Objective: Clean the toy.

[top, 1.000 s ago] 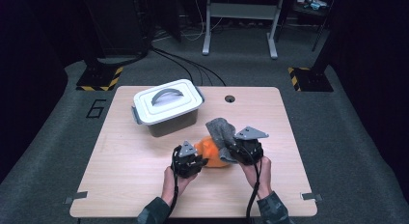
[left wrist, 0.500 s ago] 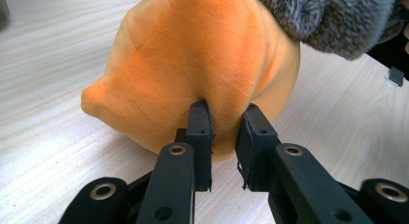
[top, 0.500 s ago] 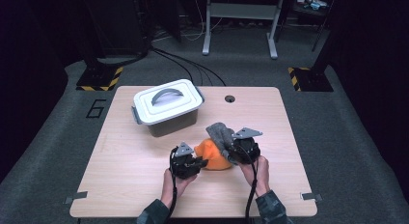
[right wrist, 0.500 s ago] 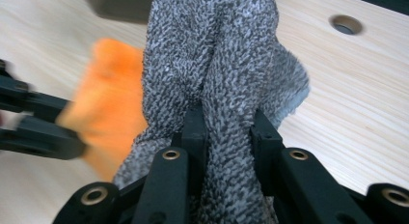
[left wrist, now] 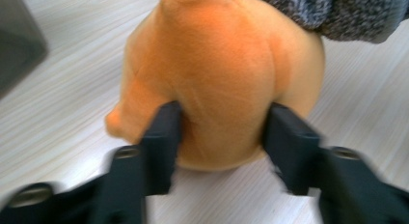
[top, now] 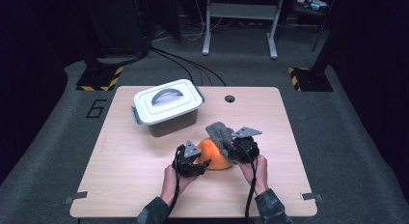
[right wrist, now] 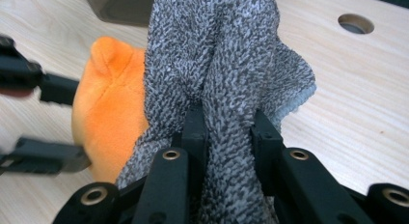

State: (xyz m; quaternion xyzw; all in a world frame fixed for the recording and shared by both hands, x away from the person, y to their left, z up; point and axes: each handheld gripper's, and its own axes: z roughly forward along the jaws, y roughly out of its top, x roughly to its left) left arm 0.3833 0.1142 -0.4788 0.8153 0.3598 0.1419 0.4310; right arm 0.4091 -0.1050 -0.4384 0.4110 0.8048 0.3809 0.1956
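Observation:
An orange plush cloth lies bunched on the wooden table near the front middle. My left gripper comes at it from the left. Its jaws have just been opening, and in the left gripper view a fold of the orange cloth still sits between the spread pads. A grey knitted cloth lies draped over the orange one's right side. My right gripper is shut on the grey cloth, which bunches up between its jaws. The orange cloth and the left gripper show beyond.
A grey plastic box with a white lid and a grey handle stands behind the cloths, toward the back left. A round cable hole sits near the table's far edge. Dark carpet surrounds the table.
The left gripper's jaws have spread apart on the orange cloth. The right gripper has sunk a little toward the table with the grey cloth still in it.

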